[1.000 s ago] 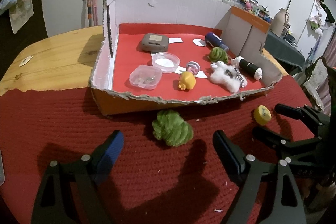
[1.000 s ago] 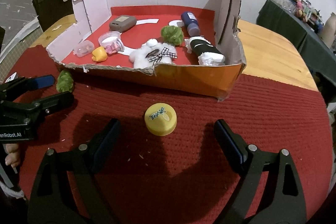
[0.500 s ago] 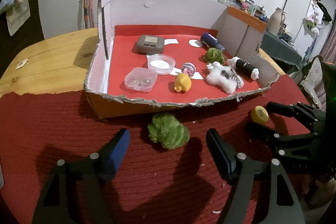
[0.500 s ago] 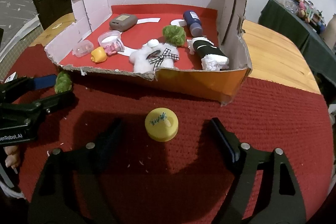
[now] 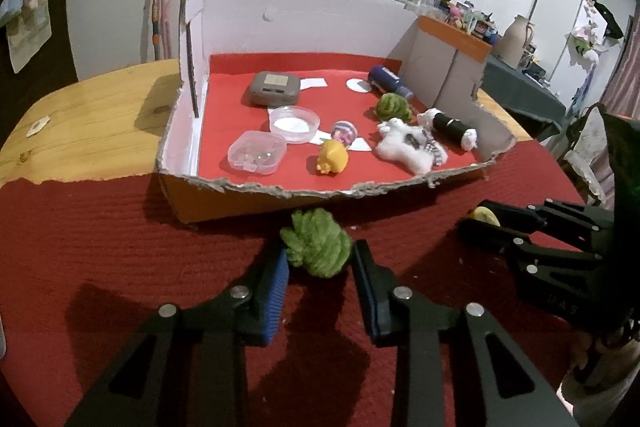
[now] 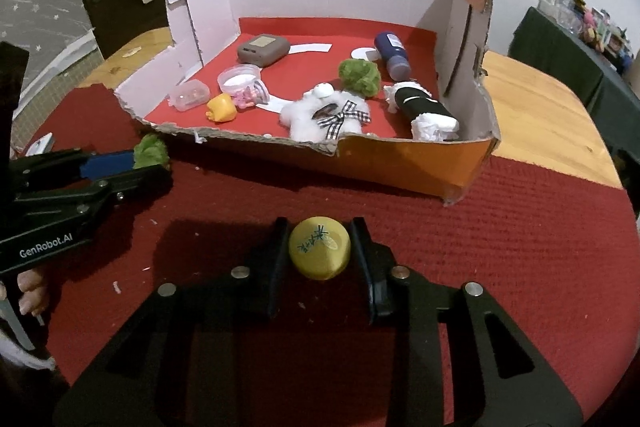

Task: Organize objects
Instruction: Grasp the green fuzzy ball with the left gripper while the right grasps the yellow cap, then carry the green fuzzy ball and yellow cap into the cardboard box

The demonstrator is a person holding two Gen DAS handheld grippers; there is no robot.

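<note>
On red mat, before cardboard box [image 6: 412, 163]: left gripper [image 5: 320, 267] jaws closing from wide onto green pompom [image 5: 317, 247]; right gripper [image 6: 319, 259] jaws closing onto yellow cap [image 6: 319, 253]. Both items still resting outside box; lift and transfer pending.

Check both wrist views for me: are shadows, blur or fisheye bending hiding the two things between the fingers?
Left wrist view: sharp; the fuzzy green yarn ball is well lit, its shadow falling toward the camera on the red woven mat. Right wrist view: the yellow round cap is crisp, shadows pool beneath. Fisheye bends only the edges.
</note>
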